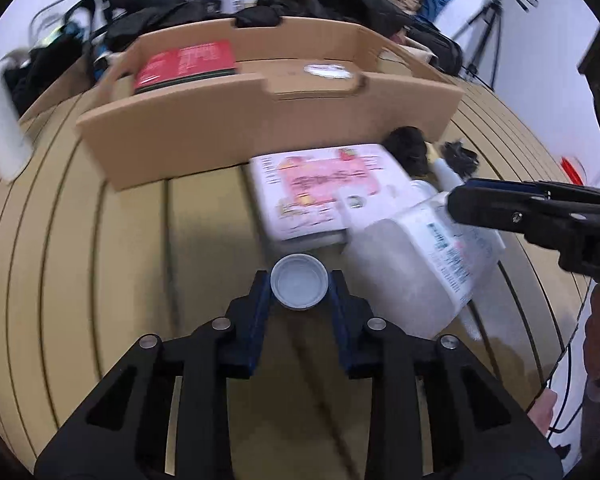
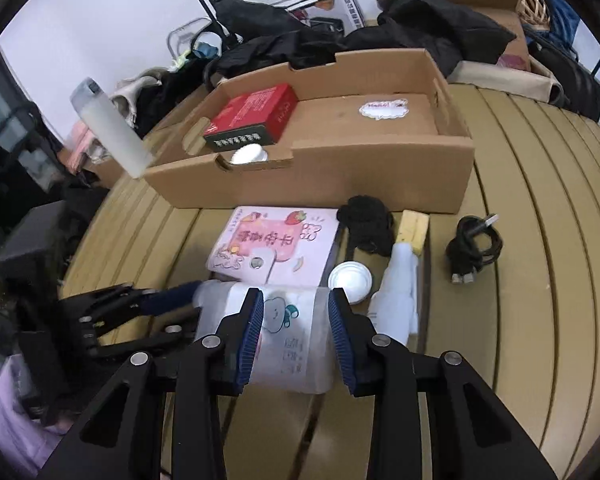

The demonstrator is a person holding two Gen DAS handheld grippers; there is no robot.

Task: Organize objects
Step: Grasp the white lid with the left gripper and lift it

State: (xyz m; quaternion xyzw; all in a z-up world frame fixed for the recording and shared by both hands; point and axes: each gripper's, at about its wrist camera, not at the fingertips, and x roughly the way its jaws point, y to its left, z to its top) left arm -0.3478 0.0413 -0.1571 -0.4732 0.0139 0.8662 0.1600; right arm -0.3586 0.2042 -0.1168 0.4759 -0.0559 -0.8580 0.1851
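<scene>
The cardboard tray [image 2: 380, 184] is holding a red box [image 2: 256, 114]. Left gripper [image 1: 299, 286] fingers are clenching a white lid [image 1: 299, 286]; right gripper [image 2: 296, 332] fingers are grasping the plastic jar [image 2: 288, 340].

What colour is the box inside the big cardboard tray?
Red on top, with a dark side; the box shows best in the right wrist view.

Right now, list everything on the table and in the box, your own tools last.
cardboard box: one, brown, far side of table
red box: one, inside cardboard box, left end
pink booklet: one, before the cardboard box
plastic jar: one, clear, on its side
lid: one, white
cable: one, black, right
yellow sponge: one
left tool: closed on lid
right tool: closed on plastic jar
</scene>
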